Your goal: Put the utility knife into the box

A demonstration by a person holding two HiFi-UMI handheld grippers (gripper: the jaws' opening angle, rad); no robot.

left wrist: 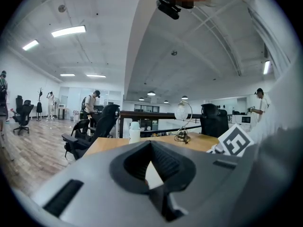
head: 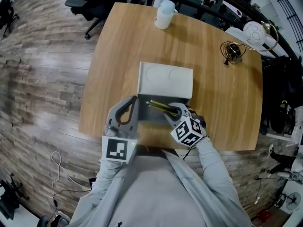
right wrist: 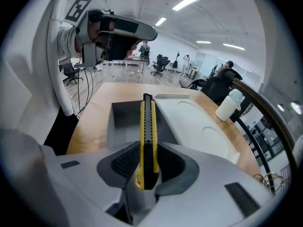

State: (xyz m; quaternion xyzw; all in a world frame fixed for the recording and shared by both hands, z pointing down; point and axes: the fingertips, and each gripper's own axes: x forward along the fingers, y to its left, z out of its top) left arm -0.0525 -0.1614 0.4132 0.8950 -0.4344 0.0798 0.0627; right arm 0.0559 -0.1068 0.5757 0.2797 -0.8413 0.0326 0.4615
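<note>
A grey box (head: 147,113) lies with its white lid (head: 165,81) folded back at the middle of the wooden table (head: 118,56). My right gripper (head: 174,111) is shut on the yellow-and-black utility knife (head: 160,106), tilted down over the box's open grey compartment. In the right gripper view the knife (right wrist: 147,136) stands on edge between the pads, its tip over the grey compartment (right wrist: 124,115), with the lid (right wrist: 199,122) to the right. My left gripper (head: 133,102) rests at the box's left side, its jaw tips together. In the left gripper view (left wrist: 150,144) nothing shows between the tips.
A white bottle (head: 164,14) stands at the table's far edge. A small wire-based lamp (head: 233,51) with a round white shade (head: 255,32) sits far right. Office chairs (head: 87,4) stand beyond the table. The near table edge runs just below the box.
</note>
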